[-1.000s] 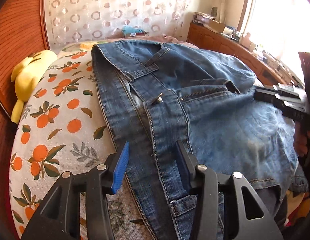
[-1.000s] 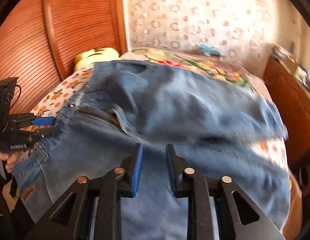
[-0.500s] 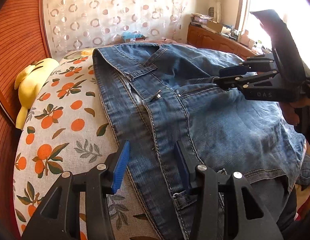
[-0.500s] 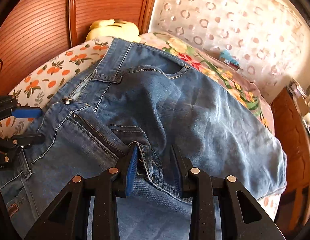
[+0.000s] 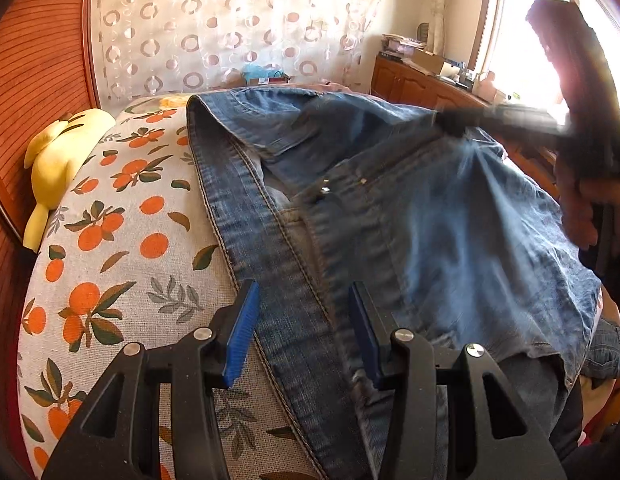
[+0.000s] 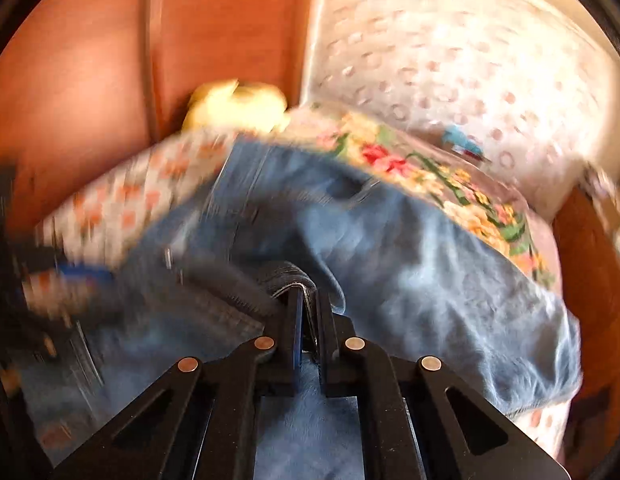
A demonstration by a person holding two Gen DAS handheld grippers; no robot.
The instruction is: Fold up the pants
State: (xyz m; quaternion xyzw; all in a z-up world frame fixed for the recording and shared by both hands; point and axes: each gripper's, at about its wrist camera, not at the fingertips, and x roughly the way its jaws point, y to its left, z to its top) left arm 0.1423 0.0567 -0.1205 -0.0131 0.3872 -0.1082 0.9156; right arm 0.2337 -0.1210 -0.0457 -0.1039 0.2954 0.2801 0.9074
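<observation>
Blue jeans (image 5: pixel 430 220) lie spread over the bed, waistband toward the curtain. My left gripper (image 5: pixel 299 328) hangs open just over the near waistband strip, its blue pads apart on either side of it and not pressing. My right gripper (image 6: pixel 307 300) is shut on a bunched fold of denim near the fly, and the cloth rises to a peak at its tips. In the left wrist view that right gripper (image 5: pixel 450 120) shows blurred at the upper right, pulling the jeans (image 6: pixel 410 248) up. The left gripper (image 6: pixel 69 276) is a blur at the right wrist view's left edge.
An orange-print cover (image 5: pixel 121 240) lies under the jeans, with a yellow plush toy (image 5: pixel 57 168) against the wooden headboard (image 5: pixel 33 80). A patterned curtain (image 5: pixel 229 28) hangs behind. A wooden cabinet (image 5: pixel 422 84) with clutter runs under the window. A person's hand (image 5: pixel 590 216) holds the right gripper.
The right gripper has closed on the denim fold that lay between its fingers and lifted it, tenting the cloth. The left gripper has stayed open in the same place.
</observation>
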